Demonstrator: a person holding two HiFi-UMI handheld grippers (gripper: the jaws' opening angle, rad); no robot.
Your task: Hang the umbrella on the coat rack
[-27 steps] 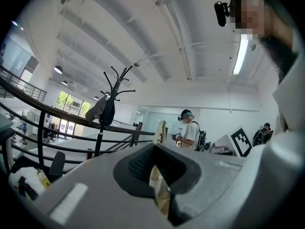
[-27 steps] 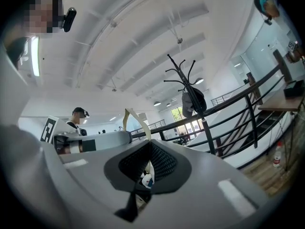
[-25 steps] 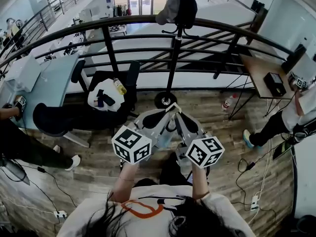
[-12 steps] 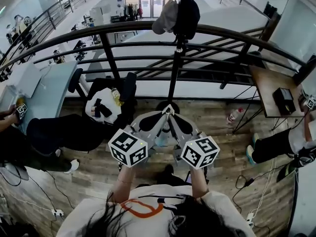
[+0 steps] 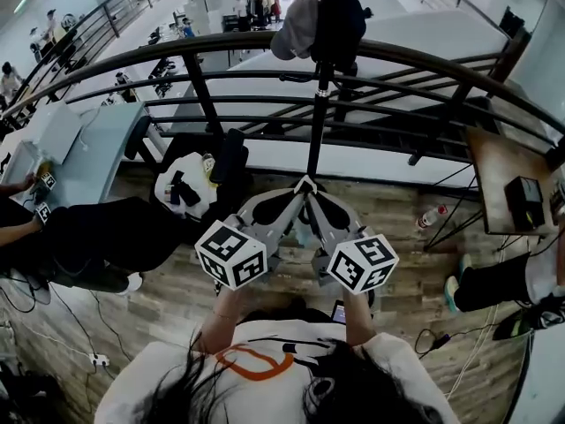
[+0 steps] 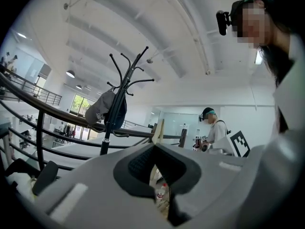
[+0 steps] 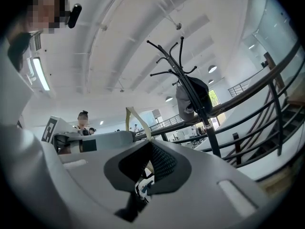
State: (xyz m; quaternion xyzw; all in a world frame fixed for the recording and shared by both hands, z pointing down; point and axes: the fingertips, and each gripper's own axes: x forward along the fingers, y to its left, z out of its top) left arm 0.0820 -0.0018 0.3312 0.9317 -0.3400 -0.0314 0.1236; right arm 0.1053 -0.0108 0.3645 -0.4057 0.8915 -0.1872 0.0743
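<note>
The black coat rack [image 5: 316,122] stands by the railing just beyond both grippers, with a grey cap [image 5: 296,25] and a black bag [image 5: 340,20] hanging near its top. My left gripper [image 5: 300,187] and right gripper [image 5: 310,187] meet tip to tip in front of its pole. A beige strap [image 6: 157,130] runs up out of the left jaws, and its loop [image 7: 129,116] rises above the right jaws; both grippers look shut on it. A pale shape that may be the umbrella [image 5: 298,235] hangs below, mostly hidden. The rack [image 6: 106,137] [image 7: 209,132] shows in both gripper views.
A dark curved railing [image 5: 212,42] runs behind the rack, over a drop to a lower floor. A chair [image 5: 190,184] with small items stands left of the rack, beside a seated person's legs [image 5: 97,237]. A wooden table [image 5: 503,170] and a bottle [image 5: 433,217] are at right.
The head view has shifted forward, so the rack and railing sit closer and lower in the picture. Both grippers stay pressed together and have risen slightly towards the pole.
</note>
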